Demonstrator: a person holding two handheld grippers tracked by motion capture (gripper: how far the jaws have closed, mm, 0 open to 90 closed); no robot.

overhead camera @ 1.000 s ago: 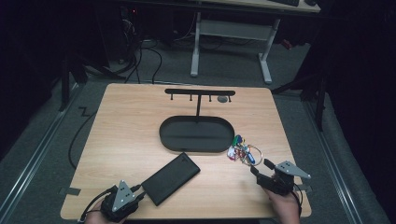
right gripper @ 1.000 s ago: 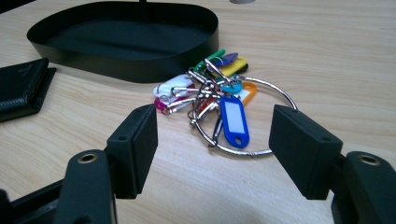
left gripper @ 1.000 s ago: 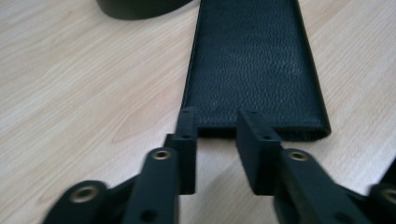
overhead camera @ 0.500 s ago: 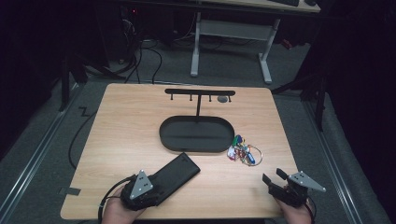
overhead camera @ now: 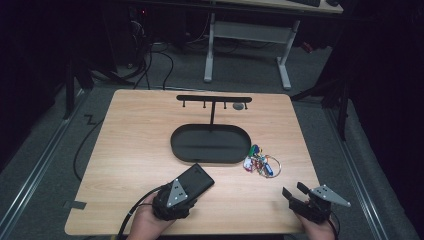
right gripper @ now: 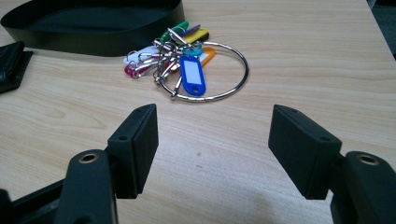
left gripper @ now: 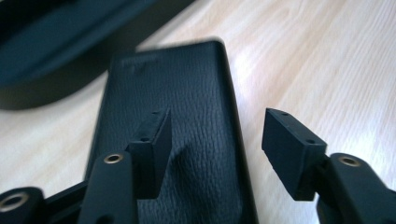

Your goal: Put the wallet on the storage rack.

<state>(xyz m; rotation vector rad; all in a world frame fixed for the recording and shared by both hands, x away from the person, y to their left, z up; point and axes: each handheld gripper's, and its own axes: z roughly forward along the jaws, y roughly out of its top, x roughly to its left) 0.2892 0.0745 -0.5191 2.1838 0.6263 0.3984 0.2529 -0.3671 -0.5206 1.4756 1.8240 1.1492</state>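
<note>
A black textured wallet (overhead camera: pixel 197 179) lies flat on the wooden table near the front edge. My left gripper (overhead camera: pixel 186 186) is at its near end. In the left gripper view the jaws (left gripper: pixel 217 123) have just been opening: one pad hovers over the wallet (left gripper: pixel 187 107), the other stands past its right edge, and neither presses on it. A large ring with several coloured key tags (overhead camera: pixel 260 164) lies right of the tray. My right gripper (overhead camera: pixel 295 191) sits open a short way in front of the keys (right gripper: pixel 187 65), with only bare wood between its pads (right gripper: pixel 215 119).
A black oval tray (overhead camera: pixel 175 145) sits mid-table, and its wall (right gripper: pixel 93 44) is seen behind the keys. Behind the tray rises a black T-shaped hook stand (overhead camera: pixel 214 98). The table's front edge runs just below both hands. Desk legs and cables lie on the floor beyond.
My left gripper has slid right along the front edge onto the wallet's near end, and its jaws have spread wider. The right gripper drew back from the keys, then stayed still.
</note>
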